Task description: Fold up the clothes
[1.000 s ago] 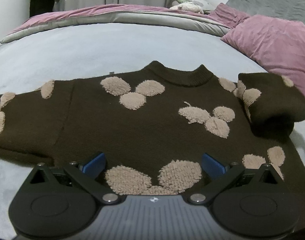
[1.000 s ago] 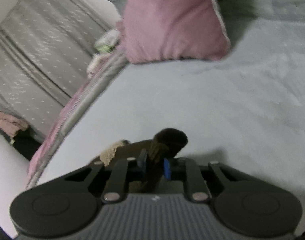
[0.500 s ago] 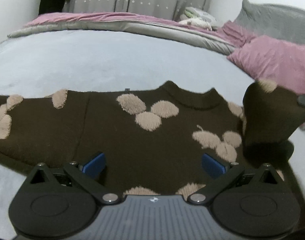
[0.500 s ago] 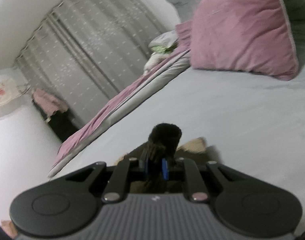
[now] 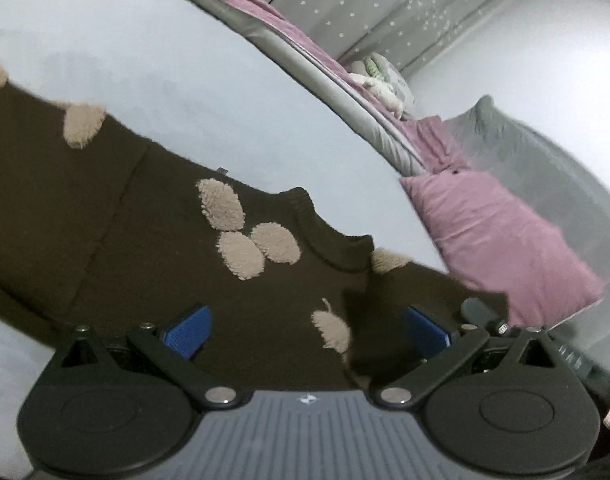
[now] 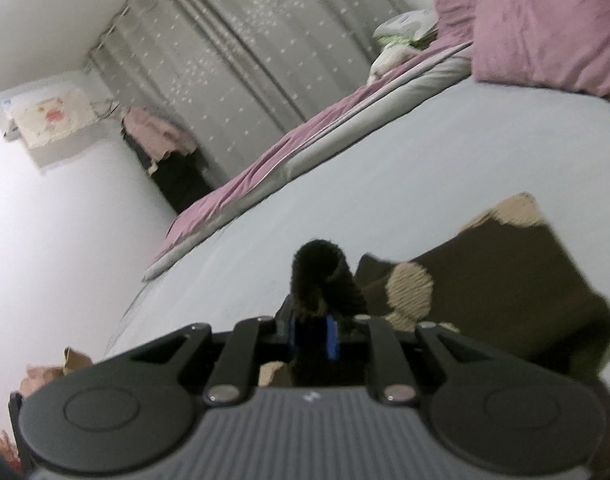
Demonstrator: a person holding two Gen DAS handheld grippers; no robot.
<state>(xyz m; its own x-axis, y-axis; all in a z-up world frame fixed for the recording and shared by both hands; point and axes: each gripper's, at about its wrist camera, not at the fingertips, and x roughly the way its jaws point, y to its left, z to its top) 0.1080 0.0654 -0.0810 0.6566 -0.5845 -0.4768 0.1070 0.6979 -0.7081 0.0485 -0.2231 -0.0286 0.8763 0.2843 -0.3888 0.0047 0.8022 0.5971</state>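
A dark brown sweater (image 5: 153,248) with beige fuzzy patches lies flat on the pale bed, collar toward the far side. My left gripper (image 5: 307,330) is open and empty, low over the sweater's lower body. My right gripper (image 6: 312,336) is shut on the sweater's sleeve cuff (image 6: 319,276), which bunches up above the blue pads. The lifted sleeve (image 6: 505,276) hangs to the right of it. In the left wrist view the right gripper (image 5: 485,316) shows at the right, with the raised sleeve over the sweater's right side.
A pink pillow (image 5: 501,240) and a grey pillow (image 5: 545,160) lie at the bed's right end. A folded pink and grey duvet (image 5: 305,60) runs along the far edge. Dotted curtains (image 6: 245,60) and a dark clothes pile (image 6: 173,160) stand beyond.
My right gripper has carried the sleeve up and inward over the sweater's body. My left gripper has tilted and swung, so the view is rotated; it stays open.
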